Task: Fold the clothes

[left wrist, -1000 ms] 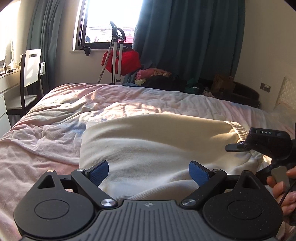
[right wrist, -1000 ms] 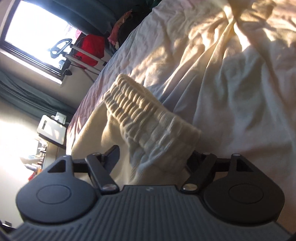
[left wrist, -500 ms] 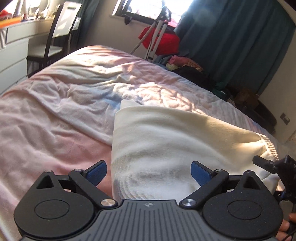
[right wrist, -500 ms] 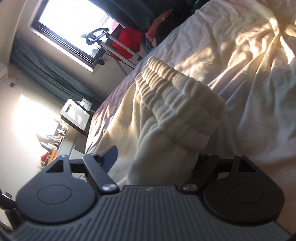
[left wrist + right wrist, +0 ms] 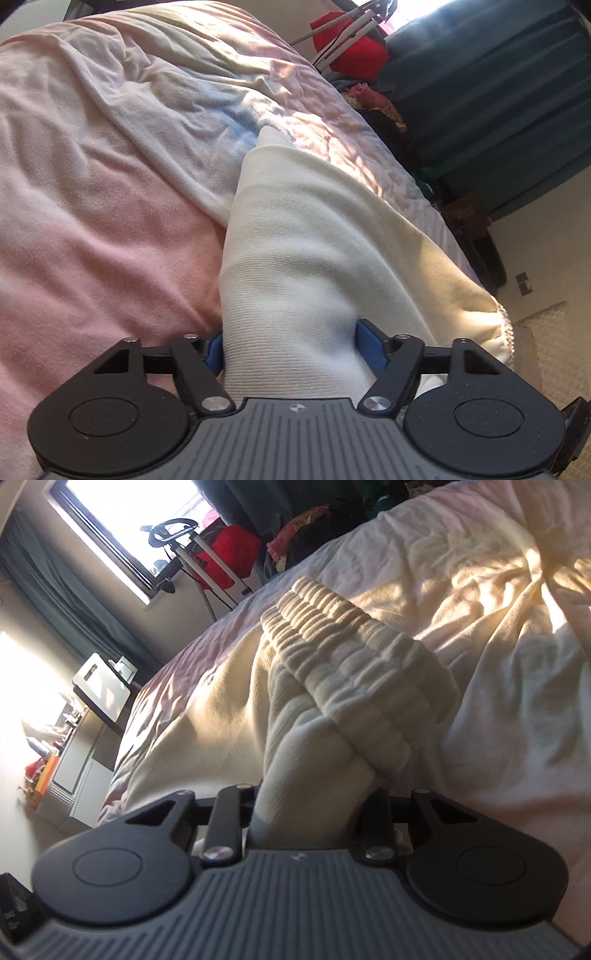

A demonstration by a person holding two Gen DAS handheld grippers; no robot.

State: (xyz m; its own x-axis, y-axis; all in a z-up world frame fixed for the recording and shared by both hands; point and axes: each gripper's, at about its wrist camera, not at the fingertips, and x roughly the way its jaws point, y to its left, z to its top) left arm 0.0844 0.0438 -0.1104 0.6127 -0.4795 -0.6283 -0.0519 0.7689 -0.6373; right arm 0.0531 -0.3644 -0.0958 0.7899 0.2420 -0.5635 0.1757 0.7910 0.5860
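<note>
**Both grippers now biting the cream garment**

Sunlit bedroom first: from the left wrist view, a rumpled pink-and-white duvet [image 5: 92, 206] covers the bed, with dark teal curtains [image 5: 498, 92] and a red bag [image 5: 354, 51] beyond. I have the left gripper [image 5: 291, 350] low on the near edge of the cream knitted garment [image 5: 314, 229], which lies flat across the duvet. A second ago the blue finger pads [image 5: 371, 349] stood wide apart above the cloth; now they press into its sides, so the jaws are clamped on a bunched fold of the garment. That tells me the left grasp is made.

From the right wrist view, the same bed runs toward a bright window [image 5: 140, 520] and a white chair [image 5: 101, 686]. My right gripper [image 5: 314, 805] has its jaws closed on the cream fabric just below the ribbed elastic waistband [image 5: 354, 668], which humps up ahead of the fingers. Half a second ago the left-hand finger was clear of the cloth; now both sides squeeze it.

With both ends held, I judge the garment ready to be lifted and folded over, provided neither grip slips on the thick knit.
</note>
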